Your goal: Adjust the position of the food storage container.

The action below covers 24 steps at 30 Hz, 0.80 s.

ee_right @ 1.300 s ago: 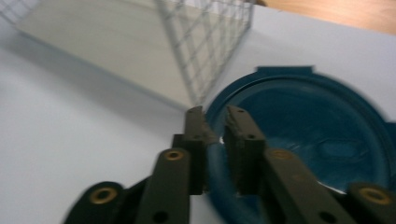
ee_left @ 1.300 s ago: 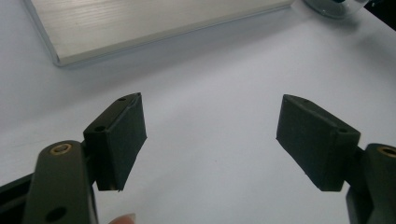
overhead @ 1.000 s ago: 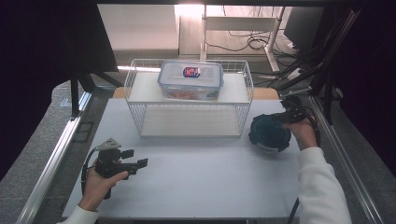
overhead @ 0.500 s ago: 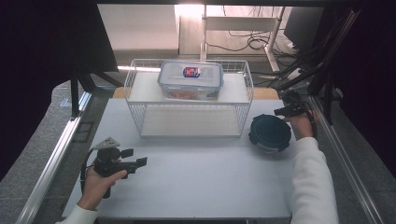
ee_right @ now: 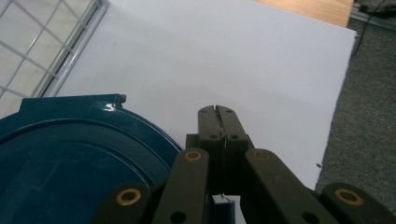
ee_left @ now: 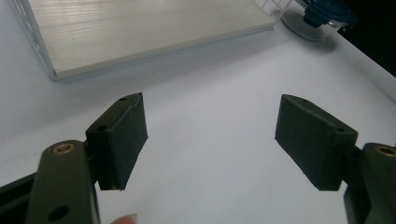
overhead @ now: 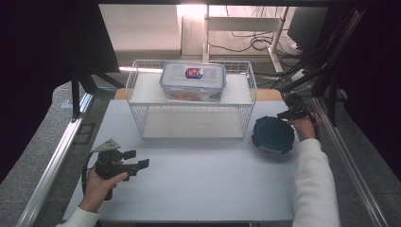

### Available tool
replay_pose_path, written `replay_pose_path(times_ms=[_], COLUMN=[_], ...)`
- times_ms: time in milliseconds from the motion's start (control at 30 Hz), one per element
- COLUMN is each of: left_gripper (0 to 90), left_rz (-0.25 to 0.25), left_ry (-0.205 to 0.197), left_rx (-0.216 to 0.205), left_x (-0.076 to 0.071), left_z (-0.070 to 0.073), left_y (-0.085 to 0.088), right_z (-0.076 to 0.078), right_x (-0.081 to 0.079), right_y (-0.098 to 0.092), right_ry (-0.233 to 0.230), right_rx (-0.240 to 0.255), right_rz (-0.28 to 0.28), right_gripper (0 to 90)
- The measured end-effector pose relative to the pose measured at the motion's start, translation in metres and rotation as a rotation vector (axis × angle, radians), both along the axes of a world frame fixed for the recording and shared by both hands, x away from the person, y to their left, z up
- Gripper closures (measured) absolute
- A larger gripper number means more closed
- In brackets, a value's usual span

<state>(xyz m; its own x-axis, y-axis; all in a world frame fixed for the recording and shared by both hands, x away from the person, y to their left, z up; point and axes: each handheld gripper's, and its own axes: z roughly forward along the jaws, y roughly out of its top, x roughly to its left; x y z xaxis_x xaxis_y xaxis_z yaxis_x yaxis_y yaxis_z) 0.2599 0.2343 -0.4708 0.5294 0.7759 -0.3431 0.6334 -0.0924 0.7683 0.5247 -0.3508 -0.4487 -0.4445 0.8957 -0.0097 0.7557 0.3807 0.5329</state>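
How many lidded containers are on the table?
2: a clear box on top of the wire rack, and a round one with a blue lid right of the rack.

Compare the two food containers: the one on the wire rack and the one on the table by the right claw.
The rectangular container has a clear lid with a red-and-blue label; the round container has a dark blue lid. The rectangular one sits on the top shelf of the wire rack; the round one sits on the table, beside the shut right claw. Both are lidded and have clear bodies.

wire rack point(overhead: 191, 124) on white table point(overhead: 198, 184) | clear lidded box point(overhead: 192, 80) on rack's top shelf
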Motion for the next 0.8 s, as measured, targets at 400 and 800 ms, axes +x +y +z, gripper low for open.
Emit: replay_pose_path(times_ms=[400,800], left_gripper=[24.3,24.4], left_rz=[-0.007,-0.005], left_ry=[0.005,0.010], left_rx=[0.003,-0.008], left_x=[0.001,0.001], left_z=[-0.002,-0.002], left_y=[-0.001,0.001], right_z=[-0.002,-0.004], right_x=[-0.020,-0.057], right_y=[0.012,0.027], right_ry=[0.023,0.005], right_rx=[0.033,0.033], right_rz=[0.089,0.141], right_gripper=[89.3,89.3])
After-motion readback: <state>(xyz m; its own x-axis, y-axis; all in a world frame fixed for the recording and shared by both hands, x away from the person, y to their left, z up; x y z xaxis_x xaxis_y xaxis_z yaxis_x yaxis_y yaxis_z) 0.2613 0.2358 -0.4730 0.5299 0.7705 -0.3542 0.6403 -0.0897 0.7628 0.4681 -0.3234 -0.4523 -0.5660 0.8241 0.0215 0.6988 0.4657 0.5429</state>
